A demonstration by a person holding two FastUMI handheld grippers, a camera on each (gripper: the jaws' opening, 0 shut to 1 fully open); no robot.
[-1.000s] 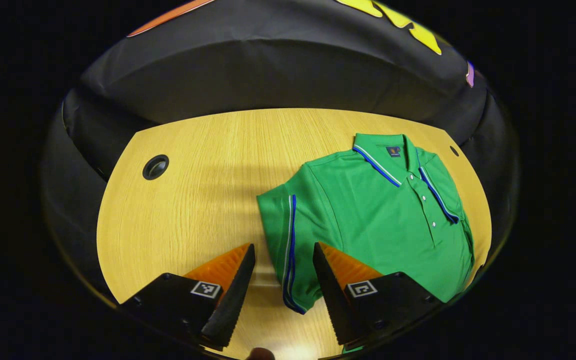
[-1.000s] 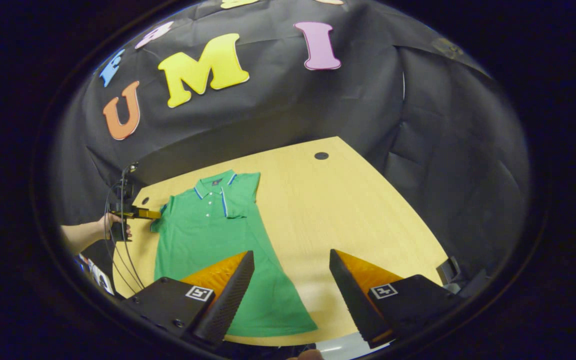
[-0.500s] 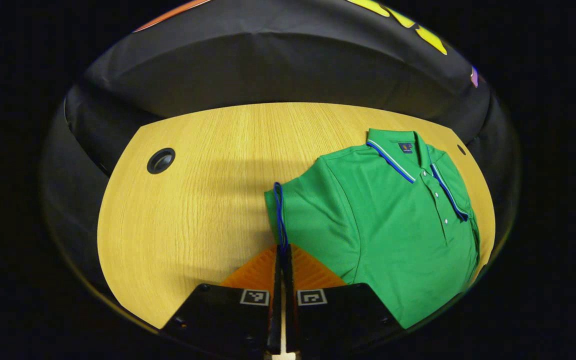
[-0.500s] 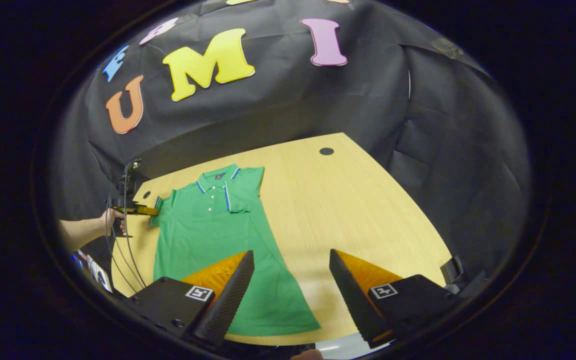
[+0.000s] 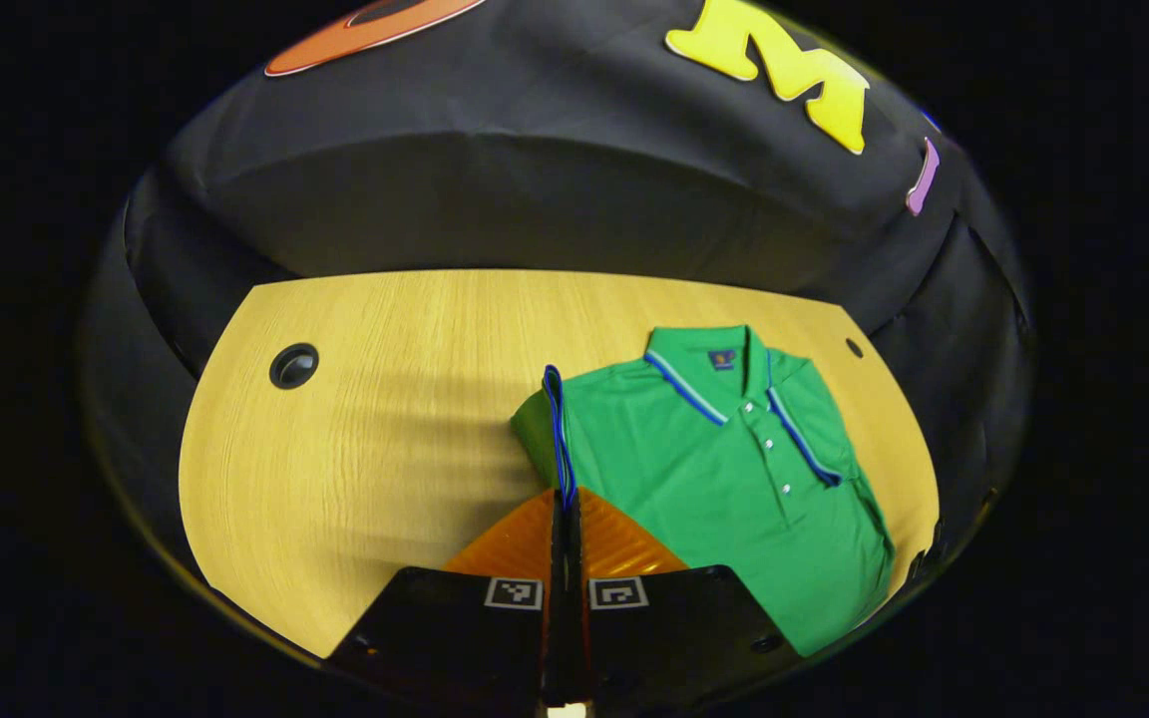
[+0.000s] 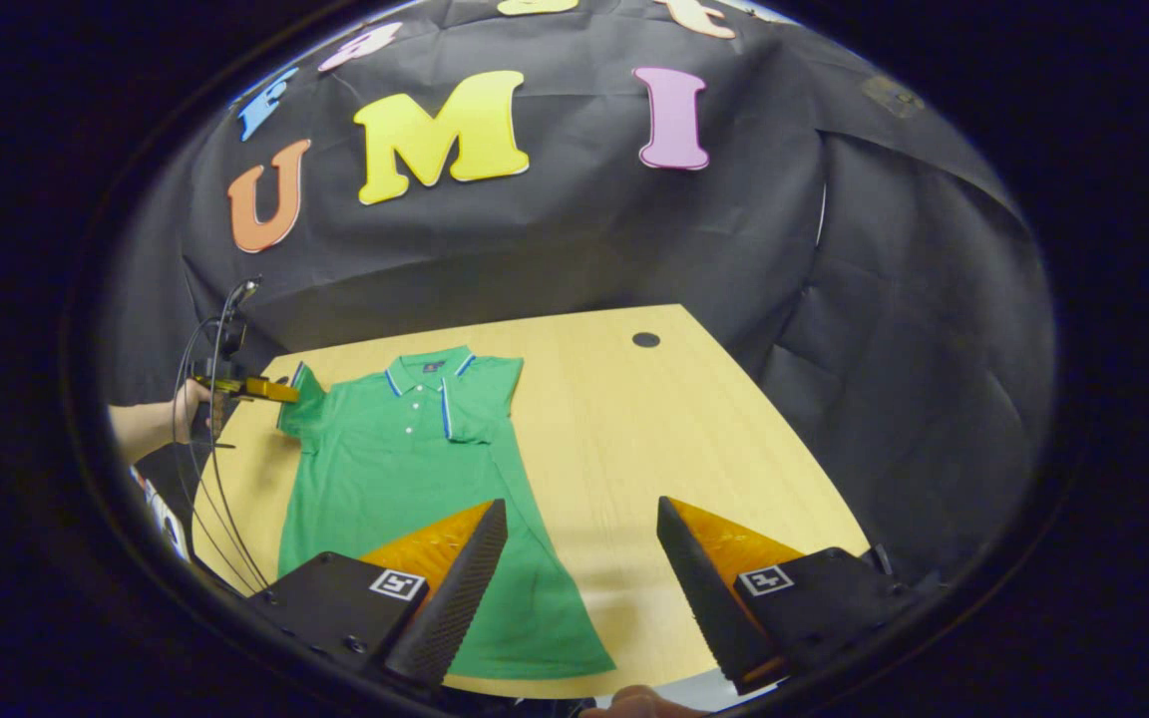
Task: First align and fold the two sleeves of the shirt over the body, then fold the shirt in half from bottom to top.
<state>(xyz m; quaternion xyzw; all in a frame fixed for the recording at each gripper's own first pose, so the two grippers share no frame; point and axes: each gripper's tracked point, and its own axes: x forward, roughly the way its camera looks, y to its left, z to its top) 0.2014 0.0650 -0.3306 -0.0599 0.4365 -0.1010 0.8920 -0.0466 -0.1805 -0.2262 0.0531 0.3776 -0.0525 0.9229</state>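
Left gripper view: we saw the left gripper (image 5: 566, 519) pressed together on the blue-trimmed cuff of the shirt's sleeve (image 5: 555, 429), both fingers clamped on the hem. A second earlier the jaws stood spread either side of that cuff, with the sleeve lying flat on the table; half a second earlier they had already closed. Since then the cuff had come up off the wood and stood on edge, a thin blue line rising from the fingertips, with the sleeve bunched behind it. The green polo shirt (image 5: 724, 469) lay face up on the wooden table (image 5: 355, 439), collar toward the far edge, right of centre. It sat smaller and lower in the view than before, and more of the booth wall showed above it. A dark cable hole (image 5: 293, 366) marked the table's far left.

Right gripper view: we saw the right gripper (image 6: 579, 568) with its fingers spread wide, holding nothing, above the table's near edge beside the shirt's bottom hem (image 6: 535, 648), much as in both earlier frames. The shirt (image 6: 395, 469) lay on the table's left part, its right sleeve (image 6: 480, 399) already folded over the body. At far left a hand (image 6: 191, 404) held the other gripper (image 6: 270, 391), pinching the left sleeve (image 6: 297, 399), which was now lifted higher and further from the table than half a second before.
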